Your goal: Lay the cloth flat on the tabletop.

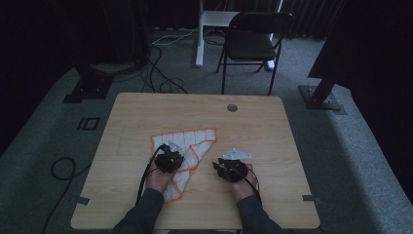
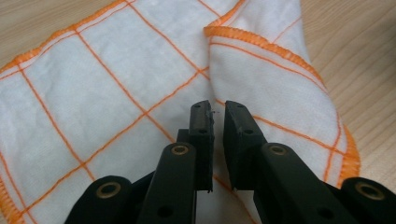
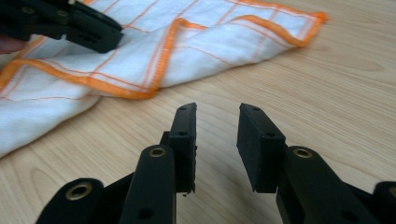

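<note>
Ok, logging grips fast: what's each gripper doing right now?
Left gripper: jaws narrowly apart above the cloth, holding nothing.
Right gripper: open, empty.

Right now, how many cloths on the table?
1. The white cloth with orange grid lies partly folded at the table's centre-left, under the left claw. None elsewhere.

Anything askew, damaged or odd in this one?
Only the cloth: it lies crooked and half-folded on the table, one orange-hemmed flap turned over on itself under the left tongs. No damage or spill visible.
</note>
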`<state>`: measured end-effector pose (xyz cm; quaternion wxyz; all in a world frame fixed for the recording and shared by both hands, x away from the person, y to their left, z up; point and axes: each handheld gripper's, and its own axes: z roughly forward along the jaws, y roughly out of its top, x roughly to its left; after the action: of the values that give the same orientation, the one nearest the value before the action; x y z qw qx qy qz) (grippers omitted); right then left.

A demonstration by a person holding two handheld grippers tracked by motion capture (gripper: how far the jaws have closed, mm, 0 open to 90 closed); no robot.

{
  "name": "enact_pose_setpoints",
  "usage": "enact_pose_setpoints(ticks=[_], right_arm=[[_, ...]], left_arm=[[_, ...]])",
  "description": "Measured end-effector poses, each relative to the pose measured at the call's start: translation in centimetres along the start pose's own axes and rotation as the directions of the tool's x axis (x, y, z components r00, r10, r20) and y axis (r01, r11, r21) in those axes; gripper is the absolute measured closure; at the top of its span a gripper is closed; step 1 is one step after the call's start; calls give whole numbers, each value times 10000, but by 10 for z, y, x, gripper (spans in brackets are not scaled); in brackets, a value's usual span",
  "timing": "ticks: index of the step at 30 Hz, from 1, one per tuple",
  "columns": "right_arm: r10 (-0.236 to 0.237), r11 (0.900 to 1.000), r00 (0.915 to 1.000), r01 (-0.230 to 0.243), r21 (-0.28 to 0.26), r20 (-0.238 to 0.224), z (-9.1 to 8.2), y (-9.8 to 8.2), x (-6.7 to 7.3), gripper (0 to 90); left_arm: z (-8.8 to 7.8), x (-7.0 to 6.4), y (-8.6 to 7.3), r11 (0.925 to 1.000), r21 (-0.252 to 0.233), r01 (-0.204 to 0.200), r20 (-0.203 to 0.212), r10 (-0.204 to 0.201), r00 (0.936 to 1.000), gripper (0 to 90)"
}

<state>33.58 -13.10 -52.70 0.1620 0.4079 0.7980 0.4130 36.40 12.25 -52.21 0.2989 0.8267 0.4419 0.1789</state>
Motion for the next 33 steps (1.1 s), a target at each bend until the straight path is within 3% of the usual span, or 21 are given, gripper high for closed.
enact_pose_setpoints(ticks=[5, 9, 19, 24, 28, 33], right_arm=[[-295, 9995, 9987, 300, 117, -421, 10, 5, 10, 642], [-590, 9979, 9966, 604, 220, -580, 19, 9, 20, 586], [-1192, 9891, 9853, 1286, 716, -1227, 44, 17, 37, 521], [-1184, 9873, 9848, 1304, 903, -1268, 54, 19, 39, 502], [-1126, 9872, 9840, 1266, 969, -1380, 57, 21, 37, 543], [-1286, 9868, 9820, 1406, 804, -1383, 55, 23, 38, 711]], left_arm=[[2, -1, 0, 9997, 81, -248, -273, 250, 9993, 815], [4, 1, -2, 9997, 183, -173, -449, 181, 9988, 815], [3, 3, -4, 9998, 155, -116, -491, 124, 9987, 798], [0, 5, -8, 9999, 101, -83, -527, 89, 9986, 785], [-3, 7, -13, 10000, 9, -5, -625, 6, 9980, 779], [-9, 10, -19, 9998, -89, 151, -790, -157, 9967, 775]])
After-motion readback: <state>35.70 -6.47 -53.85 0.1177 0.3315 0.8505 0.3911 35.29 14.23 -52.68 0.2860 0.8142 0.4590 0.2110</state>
